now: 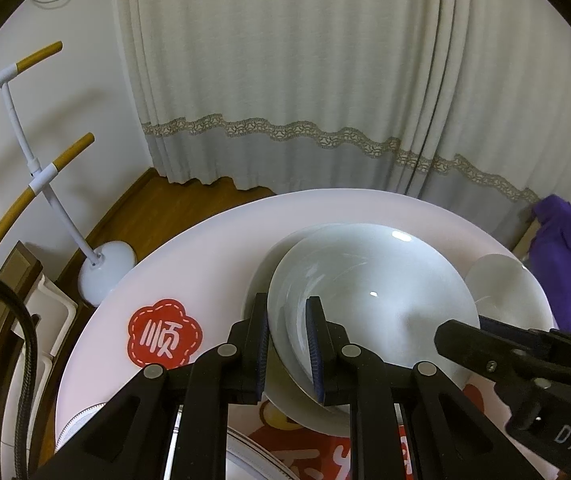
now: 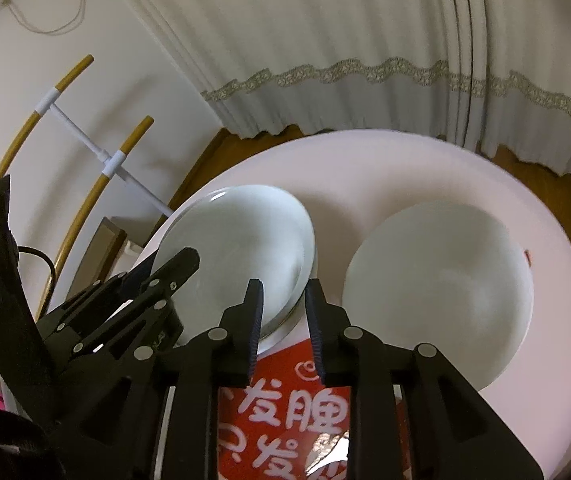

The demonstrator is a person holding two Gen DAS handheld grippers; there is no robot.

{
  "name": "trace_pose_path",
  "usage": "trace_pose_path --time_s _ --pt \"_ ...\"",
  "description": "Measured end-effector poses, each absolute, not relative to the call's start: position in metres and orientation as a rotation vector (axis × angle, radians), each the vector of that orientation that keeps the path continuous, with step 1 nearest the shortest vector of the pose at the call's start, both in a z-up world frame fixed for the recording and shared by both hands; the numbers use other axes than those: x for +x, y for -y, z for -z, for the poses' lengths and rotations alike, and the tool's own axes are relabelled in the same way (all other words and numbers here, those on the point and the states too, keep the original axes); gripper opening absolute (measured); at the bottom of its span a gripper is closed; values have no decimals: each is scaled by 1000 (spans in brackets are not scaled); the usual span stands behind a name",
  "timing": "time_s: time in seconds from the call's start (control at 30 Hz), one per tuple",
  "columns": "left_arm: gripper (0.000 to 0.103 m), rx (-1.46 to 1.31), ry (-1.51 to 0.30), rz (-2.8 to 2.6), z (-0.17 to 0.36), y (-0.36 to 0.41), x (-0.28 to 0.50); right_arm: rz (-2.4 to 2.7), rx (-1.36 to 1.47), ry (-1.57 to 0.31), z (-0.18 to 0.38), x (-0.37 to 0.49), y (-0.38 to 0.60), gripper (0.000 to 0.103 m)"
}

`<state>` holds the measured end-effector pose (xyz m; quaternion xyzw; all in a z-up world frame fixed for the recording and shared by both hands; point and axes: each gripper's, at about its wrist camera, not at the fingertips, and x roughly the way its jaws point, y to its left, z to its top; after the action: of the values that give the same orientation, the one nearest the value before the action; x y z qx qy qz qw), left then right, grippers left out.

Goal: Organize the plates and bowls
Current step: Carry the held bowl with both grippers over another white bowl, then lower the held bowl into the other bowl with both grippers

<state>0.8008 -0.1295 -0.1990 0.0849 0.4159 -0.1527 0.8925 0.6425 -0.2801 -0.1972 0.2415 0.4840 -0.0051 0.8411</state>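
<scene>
Two glazed plates [image 1: 369, 280] sit stacked on my round table [image 1: 205, 248]; my left gripper [image 1: 287, 344] pinches the top one's near rim. They look stiff, slick and breakable, so the rim is the hold. My right gripper [image 2: 283, 328] stands slightly parted at the stack's edge, gripping nothing, with a white bowl [image 2: 437, 292] just beside it.

The left gripper [image 1: 288, 344] tilts steeply down, jaws clamped narrow. At its three o'clock the right gripper [image 2: 284, 326] tilts likewise, jaws slightly parted, gripping nothing.

On the counter [image 2: 365, 168], a bowl [image 2: 241, 240] sits in a stack of plates [image 2: 285, 330] toward the left edge. A second bowl [image 2: 437, 300] stands apart toward the right edge. A printed sheet [image 2: 285, 412] lies at the near edge.
</scene>
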Motion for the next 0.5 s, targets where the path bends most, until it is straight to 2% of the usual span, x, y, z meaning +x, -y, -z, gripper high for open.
trace_pose_path --time_s 0.13,0.2,0.5 --pt "14 171 -863 321 200 129 801 9 543 -1043 206 645 282 27" --pt "14 171 -861 322 200 129 801 31 554 -1065 212 645 283 36" --pt "14 173 -863 312 202 128 802 5 588 -1050 218 648 284 36"
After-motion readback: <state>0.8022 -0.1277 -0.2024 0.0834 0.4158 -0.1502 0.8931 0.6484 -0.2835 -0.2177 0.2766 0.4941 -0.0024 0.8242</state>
